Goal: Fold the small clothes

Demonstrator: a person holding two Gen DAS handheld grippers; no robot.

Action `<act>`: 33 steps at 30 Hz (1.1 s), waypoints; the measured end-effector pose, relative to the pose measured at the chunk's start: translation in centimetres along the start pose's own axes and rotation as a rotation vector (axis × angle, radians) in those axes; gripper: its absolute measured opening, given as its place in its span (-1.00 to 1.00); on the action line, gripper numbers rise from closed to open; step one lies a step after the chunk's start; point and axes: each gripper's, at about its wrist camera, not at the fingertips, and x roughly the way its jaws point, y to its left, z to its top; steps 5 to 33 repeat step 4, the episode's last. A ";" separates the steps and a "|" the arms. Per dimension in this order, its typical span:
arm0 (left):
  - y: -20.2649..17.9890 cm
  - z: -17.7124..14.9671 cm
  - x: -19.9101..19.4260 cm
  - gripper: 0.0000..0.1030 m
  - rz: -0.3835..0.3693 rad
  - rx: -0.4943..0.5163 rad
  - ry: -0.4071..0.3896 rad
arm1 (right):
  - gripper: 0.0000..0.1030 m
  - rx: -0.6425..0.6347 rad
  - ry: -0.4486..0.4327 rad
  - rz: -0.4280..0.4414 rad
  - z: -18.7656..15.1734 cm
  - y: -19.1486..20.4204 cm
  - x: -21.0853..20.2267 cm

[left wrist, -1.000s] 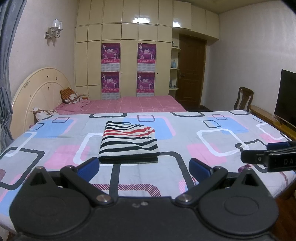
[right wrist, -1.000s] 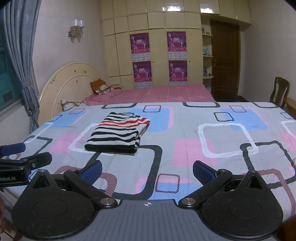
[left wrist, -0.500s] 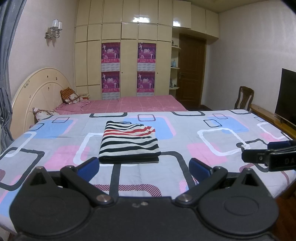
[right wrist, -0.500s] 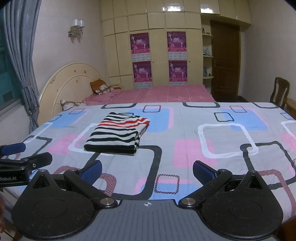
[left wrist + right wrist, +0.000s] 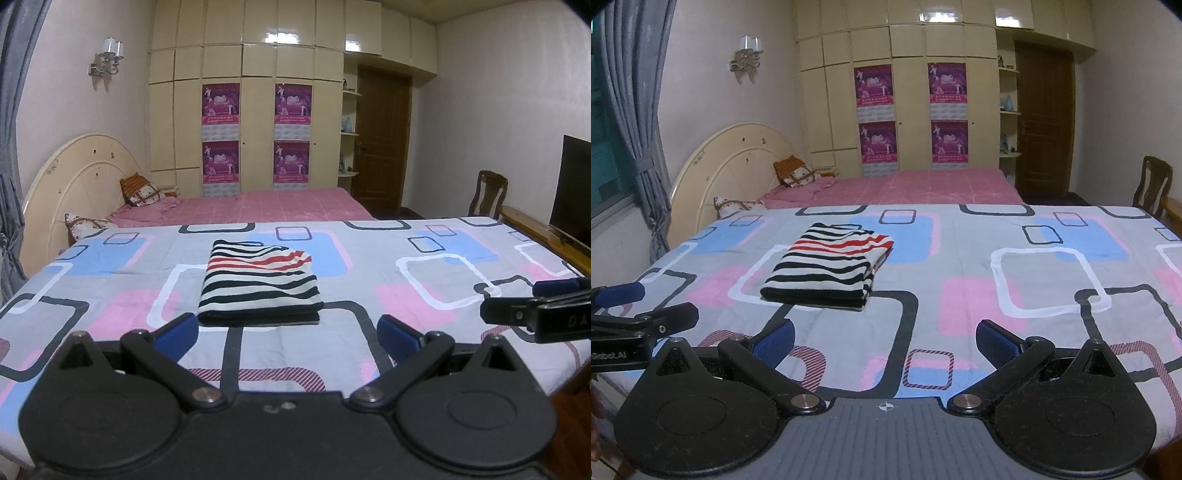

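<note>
A striped garment (image 5: 258, 282), black, white and red, lies folded into a neat rectangle on the patterned bedspread (image 5: 424, 295). It also shows in the right wrist view (image 5: 827, 269), left of centre. My left gripper (image 5: 286, 332) is open and empty, held back from the near edge of the garment. My right gripper (image 5: 884, 341) is open and empty, to the right of the garment and nearer the bed's front edge. Each gripper shows at the edge of the other's view: the right gripper (image 5: 543, 306), the left gripper (image 5: 631, 314).
A second bed with a pink sheet (image 5: 258, 203) and pillows (image 5: 142, 190) lies behind. A round headboard (image 5: 81, 184) is at the left, wardrobes (image 5: 258, 129) at the back, a wooden chair (image 5: 487, 194) and a television (image 5: 576, 192) at the right, a curtain (image 5: 635, 129) at the left.
</note>
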 end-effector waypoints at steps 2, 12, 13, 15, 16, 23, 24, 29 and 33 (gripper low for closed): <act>0.3 0.0 0.2 1.00 -0.001 -0.004 0.004 | 1.00 -0.001 0.002 0.002 0.0 0.1 0.2; 0.5 0.1 0.4 1.00 0.002 -0.009 0.014 | 1.00 0.000 0.004 0.004 0.0 0.1 0.3; 0.5 0.1 0.4 1.00 0.002 -0.009 0.014 | 1.00 0.000 0.004 0.004 0.0 0.1 0.3; 0.5 0.1 0.4 1.00 0.002 -0.009 0.014 | 1.00 0.000 0.004 0.004 0.0 0.1 0.3; 0.5 0.1 0.4 1.00 0.002 -0.009 0.014 | 1.00 0.000 0.004 0.004 0.0 0.1 0.3; 0.5 0.1 0.4 1.00 0.002 -0.009 0.014 | 1.00 0.000 0.004 0.004 0.0 0.1 0.3; 0.5 0.1 0.4 1.00 0.002 -0.009 0.014 | 1.00 0.000 0.004 0.004 0.0 0.1 0.3; 0.5 0.1 0.4 1.00 0.002 -0.009 0.014 | 1.00 0.000 0.004 0.004 0.0 0.1 0.3; 0.5 0.1 0.4 1.00 0.002 -0.009 0.014 | 1.00 0.000 0.004 0.004 0.0 0.1 0.3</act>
